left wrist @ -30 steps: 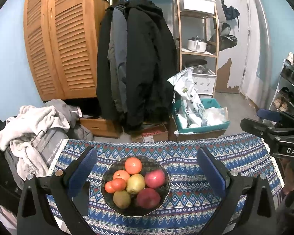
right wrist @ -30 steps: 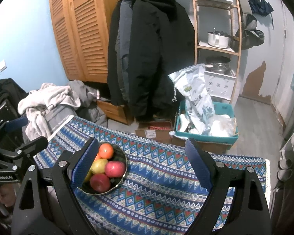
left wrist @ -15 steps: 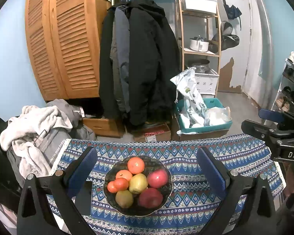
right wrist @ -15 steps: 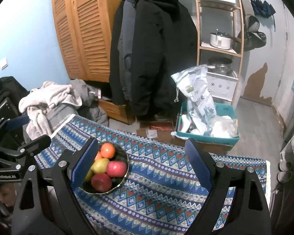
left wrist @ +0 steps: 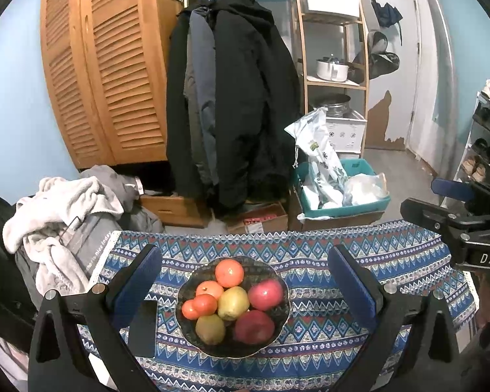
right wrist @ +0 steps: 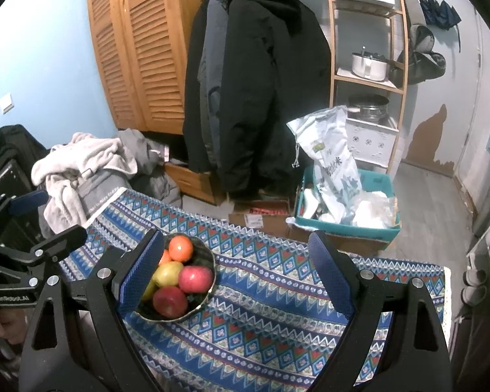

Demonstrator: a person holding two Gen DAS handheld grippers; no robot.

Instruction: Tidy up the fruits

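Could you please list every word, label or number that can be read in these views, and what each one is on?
"DAS": white letters, cut off by the frame edge, on the right hand-held gripper.
"GenRobot.AI": small white print on the left hand-held gripper.
"nice today": white lettering on the grey garment; the start is hard to read.
Print on the white sack and the cardboard box label: too small and blurred to read.

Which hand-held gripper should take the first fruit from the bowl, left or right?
Left, probably. The left hand-held gripper is open with the bowl framed squarely between its fingers. The right hand-held gripper, also open, points at bare cloth, the bowl off beside its left finger.
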